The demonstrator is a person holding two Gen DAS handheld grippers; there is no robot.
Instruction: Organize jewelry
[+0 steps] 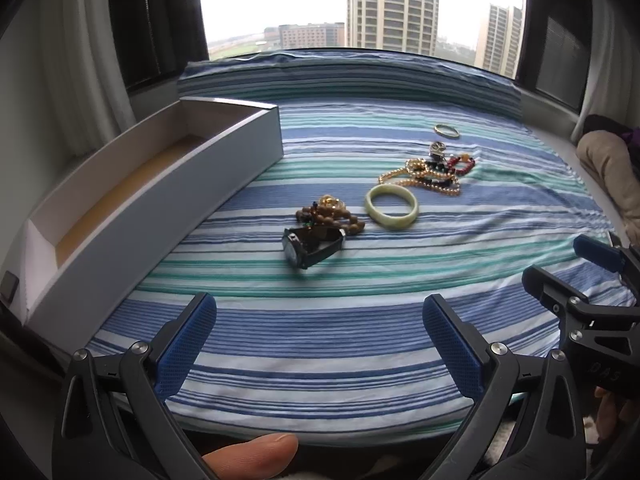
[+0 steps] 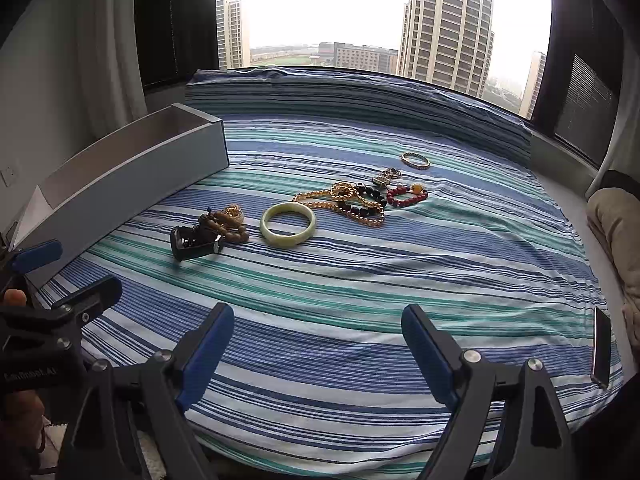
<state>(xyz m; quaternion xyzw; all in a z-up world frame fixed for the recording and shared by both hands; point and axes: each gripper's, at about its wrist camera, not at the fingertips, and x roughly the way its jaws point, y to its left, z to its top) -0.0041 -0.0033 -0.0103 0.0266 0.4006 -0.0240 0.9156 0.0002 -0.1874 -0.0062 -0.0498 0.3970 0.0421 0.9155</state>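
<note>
Left gripper (image 1: 318, 340) and right gripper (image 2: 318, 350) both hover wide apart and empty above the near sheet (image 1: 320, 360), likely poised to choose a piece. Ahead lie the watch (image 1: 310, 245), beads (image 1: 332, 216), bangle (image 1: 392, 207) and a necklace tangle (image 1: 432, 176); a thin ring (image 1: 447, 131) sits beyond. The box (image 1: 140, 200), left, looks empty, presumably their destination

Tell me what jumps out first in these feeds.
A scatter of jewelry lies mid-bed on the striped sheet: a pale green bangle beside a black watch, with a tangle of bead strands behind. A long open grey box sits along the left edge. Both grippers' jaws are open, holding nothing.
</note>
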